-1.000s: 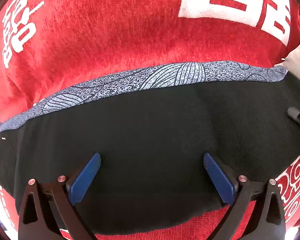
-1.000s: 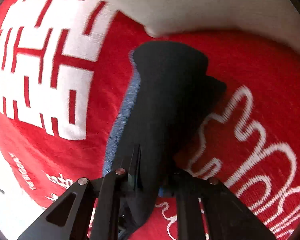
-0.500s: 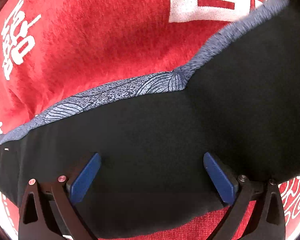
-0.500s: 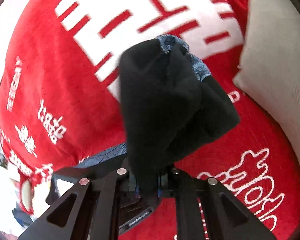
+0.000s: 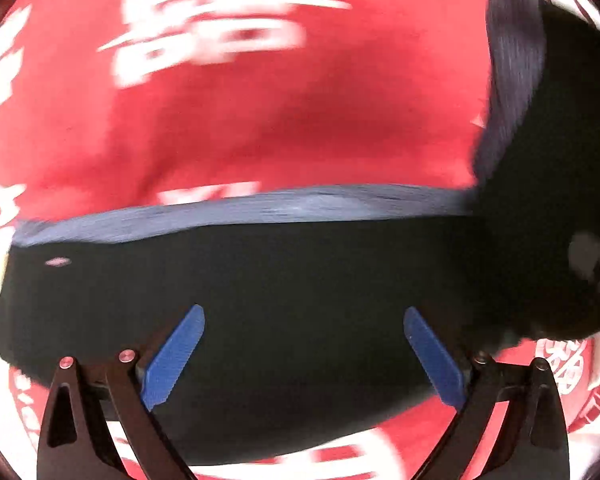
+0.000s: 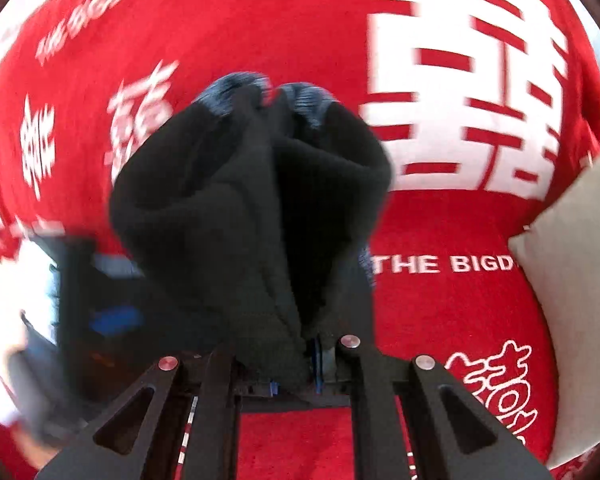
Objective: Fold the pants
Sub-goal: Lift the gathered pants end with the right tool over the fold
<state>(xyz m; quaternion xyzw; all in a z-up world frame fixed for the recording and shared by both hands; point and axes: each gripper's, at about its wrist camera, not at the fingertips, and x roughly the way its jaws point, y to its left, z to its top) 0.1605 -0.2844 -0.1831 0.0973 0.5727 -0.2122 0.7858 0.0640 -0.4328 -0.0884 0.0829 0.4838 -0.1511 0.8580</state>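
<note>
Left wrist view: my left tongs (image 5: pixel 304 354) stand wide open, their blue pads (image 5: pixel 174 358) far apart with nothing pinched between them; below them lie the pants (image 5: pixel 300 288), black, spread flat across the red blanket (image 5: pixel 284 120); a grey-blue patterned band (image 5: pixel 260 208) runs along the pants' far edge; at the right side of the view a flap of the pants rises off the blanket, its band turned upright; the blanket carries white lettering, blurred here; a blurred pale shape shows on the dark cloth at the right, and I cannot tell what it is.

Right wrist view: my right tongs (image 6: pixel 300 364) are clamped tight on a bunch of the pants (image 6: pixel 252 208); the black cloth balloons up from the pinch and hangs over the blanket (image 6: pixel 228 20), clear of it at its far end, with the grey-blue band (image 6: pixel 236 92) showing at the top of the bunch; big white characters (image 6: pixel 468 92) sit toward the blanket's far right; a pale cushion (image 6: pixel 576 280) lies on the blanket's right edge; at the lower left is a blurred black frame with a blue patch (image 6: pixel 112 316); it looks like my left tongs, though the blur keeps me from being sure.
</note>
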